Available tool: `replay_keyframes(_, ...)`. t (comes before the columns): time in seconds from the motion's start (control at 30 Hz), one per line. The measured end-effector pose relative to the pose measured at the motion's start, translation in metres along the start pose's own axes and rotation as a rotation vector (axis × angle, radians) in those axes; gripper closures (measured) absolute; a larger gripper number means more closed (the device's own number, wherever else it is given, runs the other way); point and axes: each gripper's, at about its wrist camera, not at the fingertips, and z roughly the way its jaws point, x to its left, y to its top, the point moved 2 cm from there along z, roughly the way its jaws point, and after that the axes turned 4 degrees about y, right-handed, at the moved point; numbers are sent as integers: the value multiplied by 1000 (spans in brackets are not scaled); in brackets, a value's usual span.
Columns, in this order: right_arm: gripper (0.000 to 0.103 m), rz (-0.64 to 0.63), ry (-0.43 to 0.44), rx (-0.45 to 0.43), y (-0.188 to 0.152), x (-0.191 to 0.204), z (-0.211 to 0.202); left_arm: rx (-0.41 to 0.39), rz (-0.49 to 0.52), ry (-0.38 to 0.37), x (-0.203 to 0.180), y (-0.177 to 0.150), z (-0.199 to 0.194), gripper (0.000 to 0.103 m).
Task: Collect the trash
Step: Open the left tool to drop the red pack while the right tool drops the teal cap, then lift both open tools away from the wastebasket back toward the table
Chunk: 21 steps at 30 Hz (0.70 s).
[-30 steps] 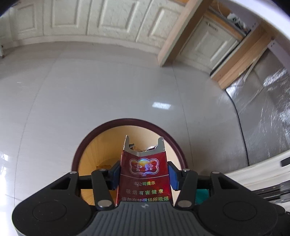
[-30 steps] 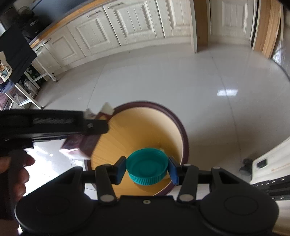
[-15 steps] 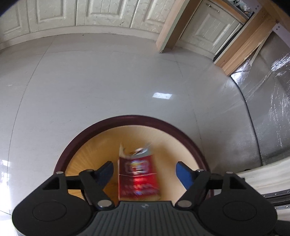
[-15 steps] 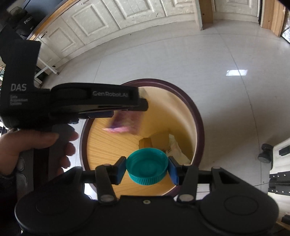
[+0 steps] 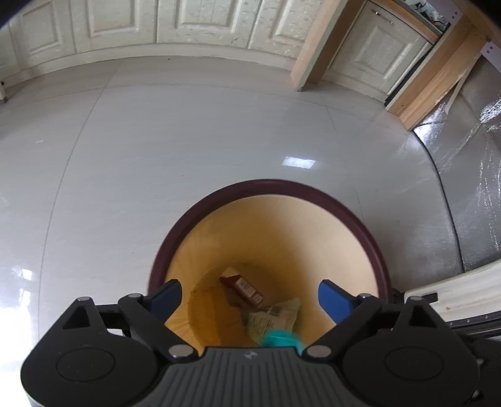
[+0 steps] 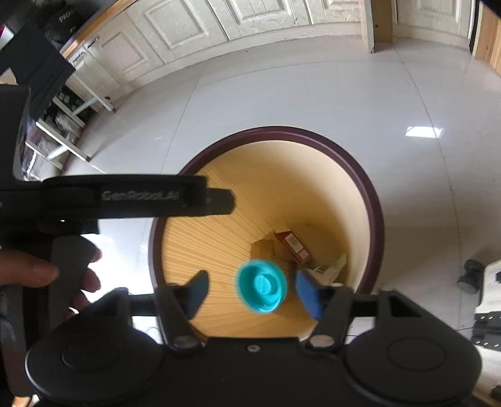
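Observation:
A round bin with a dark maroon rim (image 5: pixel 269 184) (image 6: pixel 281 130) and a pale wood-look inside stands on the floor under both grippers. On its bottom lie a red cigarette pack (image 5: pixel 241 286) (image 6: pixel 292 247) and a crumpled wrapper (image 5: pixel 272 316) (image 6: pixel 328 269). My left gripper (image 5: pixel 250 297) hangs over the bin, its jaws opening wide with nothing between them. My right gripper (image 6: pixel 253 289) is opening too. A blurred teal bottle cap (image 6: pixel 262 286) (image 5: pixel 281 339) is loose between its blue pads, touching neither. A hand (image 6: pixel 31 269) holds the left gripper's black body (image 6: pixel 137 200).
Glossy grey floor tiles surround the bin. Cream cabinet doors (image 5: pixel 125 25) line the far wall, beside a wooden post (image 5: pixel 316 50). A foil-covered sheet (image 5: pixel 469 172) lies at the right. A white rack (image 6: pixel 62 125) stands at the left, a castor (image 6: pixel 469 275) at the right.
The left gripper opened and the red cigarette pack fell to the bottom of the bin. The right gripper, shut on the teal cap before, has opened and the cap is dropping. Both grippers sank lower.

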Motion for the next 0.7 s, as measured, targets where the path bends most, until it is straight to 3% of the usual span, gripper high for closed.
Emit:
replay_keyframes(0.3, 23, -7, -91, 32, -2, -12, -10, 20, -8, 13, 6, -13, -10, 0)
replay_keyframes(0.7, 5, -50, -152, 12, -8, -7, -32, 40, -32, 63, 28, -43, -47, 0)
